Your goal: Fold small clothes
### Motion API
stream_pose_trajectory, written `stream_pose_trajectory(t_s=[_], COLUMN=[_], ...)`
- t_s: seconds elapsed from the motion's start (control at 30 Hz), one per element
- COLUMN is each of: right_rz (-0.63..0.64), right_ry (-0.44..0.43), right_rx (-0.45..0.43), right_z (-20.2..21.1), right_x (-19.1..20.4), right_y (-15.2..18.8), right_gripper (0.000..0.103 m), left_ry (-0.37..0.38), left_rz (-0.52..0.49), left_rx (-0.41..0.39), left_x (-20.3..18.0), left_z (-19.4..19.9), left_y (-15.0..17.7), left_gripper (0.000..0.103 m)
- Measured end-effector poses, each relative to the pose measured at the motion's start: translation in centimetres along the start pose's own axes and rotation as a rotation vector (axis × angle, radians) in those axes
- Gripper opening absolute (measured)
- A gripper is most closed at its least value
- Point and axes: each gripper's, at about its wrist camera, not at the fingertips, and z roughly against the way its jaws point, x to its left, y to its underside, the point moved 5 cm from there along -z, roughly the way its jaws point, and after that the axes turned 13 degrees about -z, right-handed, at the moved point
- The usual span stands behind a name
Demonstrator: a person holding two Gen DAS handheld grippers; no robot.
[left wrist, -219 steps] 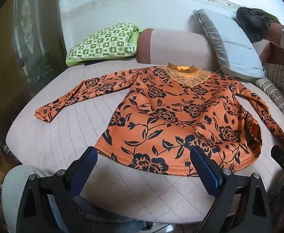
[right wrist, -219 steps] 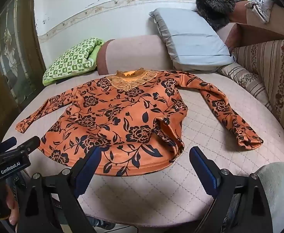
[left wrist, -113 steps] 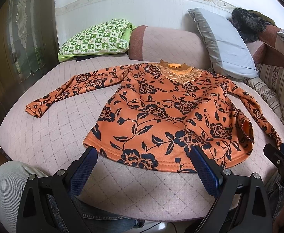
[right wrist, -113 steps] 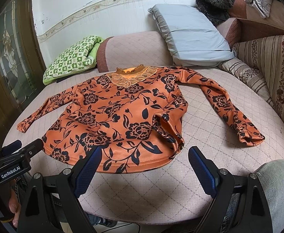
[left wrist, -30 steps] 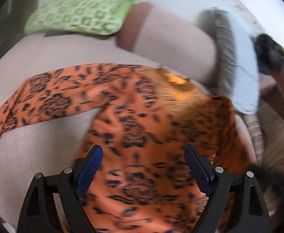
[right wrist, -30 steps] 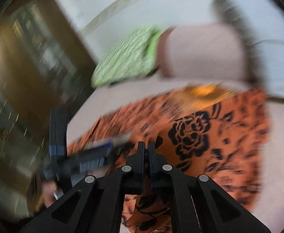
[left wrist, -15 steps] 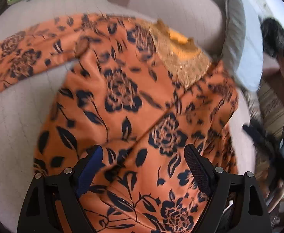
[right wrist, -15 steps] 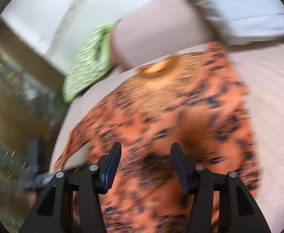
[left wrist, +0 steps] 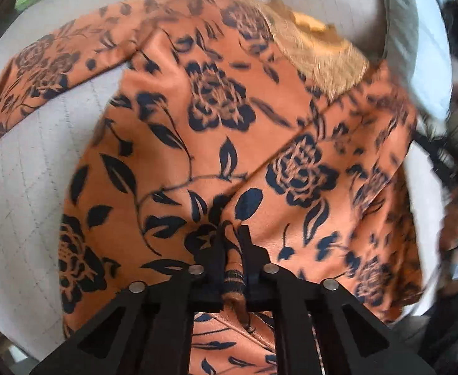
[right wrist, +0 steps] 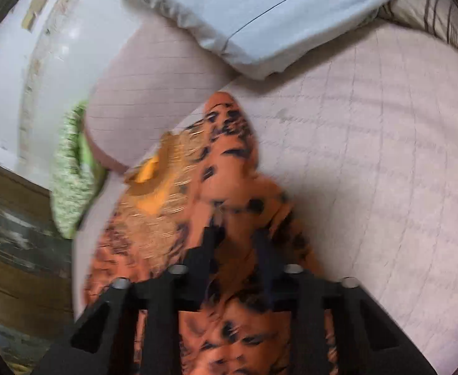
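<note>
Left gripper [left wrist: 232,234]: jaws have just been closing and now pinch a ridge of the orange floral top [left wrist: 216,143], a rolled bit of cloth visible between the pads at lower centre of the left wrist view.

Right gripper [right wrist: 233,237]: jaws have just been closing too. The frame is motion-blurred and a narrow gap seems to show between the fingers with orange cloth in it; I read them as fully closed on that cloth, but the pad contact itself is not sharp.

Key relation: the top runs up and away from both pairs of jaws, its long axis going from the grip points at lower centre to the lace collar [left wrist: 319,59] at upper right of the left view. In the right view the collar sits up-left of the jaws. The right side already looks doubled over the body; 1 sleeve [left wrist: 38,72] lies spread toward the left edge, nearer the left gripper. My read: the next fold turns on carrying cloth across that axis, left hand better placed for the sleeve.

Materials: the top is soft, plush-looking knit, orange with black roses and leaves, and limp. It lies on a quilted pale pink bed cover [right wrist: 369,143], stitched in a grid. Grey-blue pillow [right wrist: 260,9] at top of the right view, green checked cushion [right wrist: 69,181] at left.
</note>
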Motion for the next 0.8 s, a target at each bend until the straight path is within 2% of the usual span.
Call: stream_pose_trajectory(t_s=[0.13,0.2,0.27,0.33,0.4,0.53,0.6,0.67,0.7,0.73,0.8], right_rz=[0.035,0.032,0.040,0.069,0.037,-0.034,-0.046,-0.058,-0.057,-0.059,-0.071], right_ry=[0.010,-0.032,-0.060,-0.045,-0.053,-0.083,-0.092,-0.136,-0.145,-0.145,-0.153], right_rx=[-0.026,-0.055,-0.067,-0.040,0.023,0.118,0.109,0.089,0.091,0.094,0.061], right_z=[0.7,2.4,3.5,3.0,1.6,-0.7,-1.3,-1.7,-2.1,-2.3,-1.2], right_x=[0.3,0.9,1.4,1.4,0.7,-0.5,-0.9,-1.0,-1.0,-1.1,-1.0], right_y=[-0.4,-1.1,-1.3,-1.1,-0.8,0.0,-0.1,-0.6,-0.8,-0.8,-1.1], right_gripper=[0.000,0.000,0.002,0.015,0.030,0.030,0.030,0.030,0.024,0.004,0.005], left_ry=[0.021,0.010,-0.015,0.010,0.065,0.044,0.017,0.006,-0.001,-0.010,-0.019], left_rz=[0.033,0.046,0.058,0.106,0.143,0.135,0.124,0.113,0.110,0.110,0.126], left_rx=[-0.086,-0.112,-0.079,0.018,0.081,0.056,0.041,0.043,0.041,0.028,-0.013], left_x=[1.4,2.4,3.6,4.7,5.1,5.3,5.2,4.9,4.7,4.7,4.4], left_z=[3.5,4.5,3.9,1.5,-0.4,-0.4,-0.3,-0.2,-0.1,0.2,1.0], left_y=[-0.9,-0.8,-0.6,0.2,0.9,0.3,0.2,0.2,0.2,0.2,-0.1], left_gripper=[0.005,0.005,0.007,0.009,0.009,0.009,0.009,0.008,0.007,0.007,0.006])
